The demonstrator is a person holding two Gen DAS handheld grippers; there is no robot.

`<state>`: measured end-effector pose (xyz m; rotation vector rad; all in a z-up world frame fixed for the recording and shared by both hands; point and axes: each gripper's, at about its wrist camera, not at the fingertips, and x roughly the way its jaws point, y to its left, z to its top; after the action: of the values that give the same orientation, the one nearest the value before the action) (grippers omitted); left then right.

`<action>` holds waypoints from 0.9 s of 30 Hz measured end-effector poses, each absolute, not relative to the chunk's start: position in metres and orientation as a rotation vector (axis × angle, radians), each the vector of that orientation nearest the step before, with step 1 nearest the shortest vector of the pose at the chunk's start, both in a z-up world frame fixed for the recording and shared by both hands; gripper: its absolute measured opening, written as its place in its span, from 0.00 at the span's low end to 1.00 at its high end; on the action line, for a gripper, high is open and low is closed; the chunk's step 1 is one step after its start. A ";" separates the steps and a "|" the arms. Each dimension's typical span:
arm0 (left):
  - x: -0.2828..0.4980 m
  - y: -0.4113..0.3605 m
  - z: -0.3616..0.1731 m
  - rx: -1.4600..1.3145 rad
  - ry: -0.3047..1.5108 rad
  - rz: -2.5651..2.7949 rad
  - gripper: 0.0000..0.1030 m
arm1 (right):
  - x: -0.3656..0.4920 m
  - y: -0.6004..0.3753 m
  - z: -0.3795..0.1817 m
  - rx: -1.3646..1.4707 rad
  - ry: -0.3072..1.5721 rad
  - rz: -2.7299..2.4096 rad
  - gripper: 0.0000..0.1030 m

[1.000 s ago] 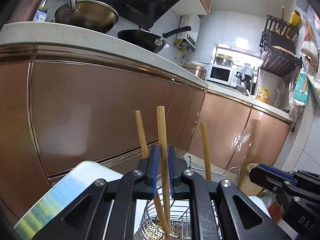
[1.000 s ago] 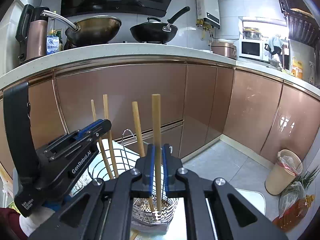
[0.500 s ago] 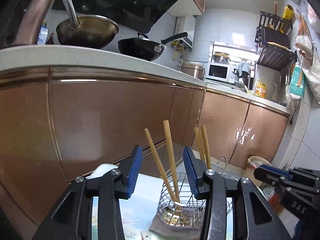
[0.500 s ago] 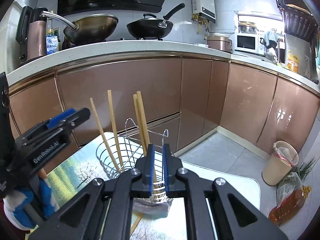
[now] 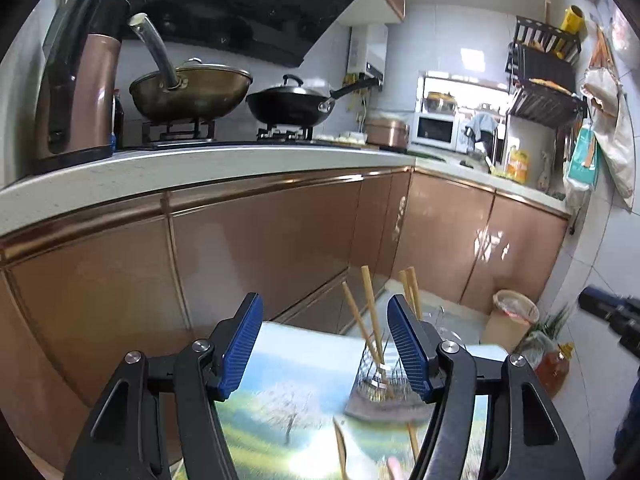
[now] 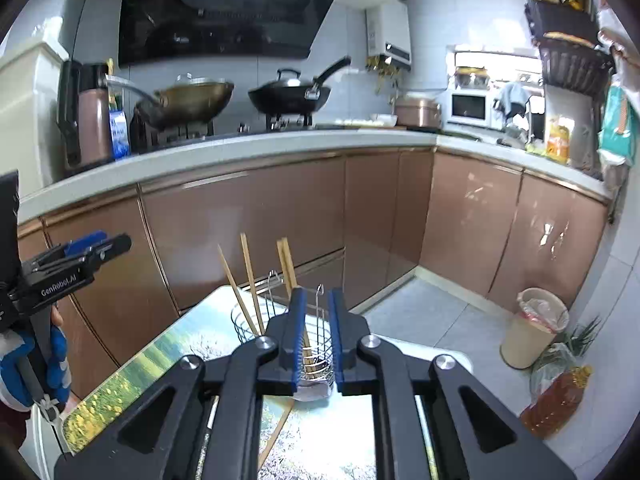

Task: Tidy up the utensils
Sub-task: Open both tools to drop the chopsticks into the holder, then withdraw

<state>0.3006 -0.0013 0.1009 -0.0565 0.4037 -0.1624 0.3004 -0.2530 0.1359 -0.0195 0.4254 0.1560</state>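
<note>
A wire utensil basket (image 5: pixel 378 376) (image 6: pixel 316 344) stands on a small table with a landscape print top (image 5: pixel 288 396) (image 6: pixel 160 360). Several wooden chopsticks (image 5: pixel 370 312) (image 6: pixel 250 280) stand upright in it. More chopsticks lie flat on the table (image 5: pixel 340 452) (image 6: pixel 276 436). My left gripper (image 5: pixel 324 344) is open and empty, back from the basket and above the table. My right gripper (image 6: pixel 317 344) is a little open and empty, just in front of the basket. The left gripper also shows in the right wrist view (image 6: pixel 80 256), at the left.
Brown kitchen cabinets (image 5: pixel 260 248) under a white counter (image 5: pixel 200 168) stand right behind the table. A bin (image 6: pixel 532 328) and an oil bottle (image 6: pixel 556 404) stand on the tiled floor to the right.
Both grippers let go of the chopsticks they held in the basket. The left jaws opened wide, the right ones slightly. Both grippers drew back and up from the basket.
</note>
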 end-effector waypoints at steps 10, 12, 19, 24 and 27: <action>0.273 0.025 0.108 -0.031 0.598 -0.225 0.62 | 0.253 -0.253 0.164 -0.029 0.460 0.134 0.23; 0.272 0.026 0.099 -0.037 0.639 -0.237 0.62 | 0.249 -0.254 0.156 -0.012 0.489 0.131 0.23; 0.272 0.017 0.034 -0.015 0.827 -0.288 0.62 | 0.255 -0.254 0.102 0.013 0.639 0.149 0.23; 0.279 -0.003 -0.028 0.017 0.989 -0.348 0.59 | 0.272 -0.249 0.056 0.020 0.750 0.175 0.23; 0.282 -0.011 -0.064 0.040 1.068 -0.361 0.59 | 0.287 -0.246 0.023 0.021 0.826 0.193 0.23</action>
<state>0.2819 -0.0114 -0.0644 0.0400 1.0682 -0.3613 0.2869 -0.2465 0.0234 0.0215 0.8262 0.1927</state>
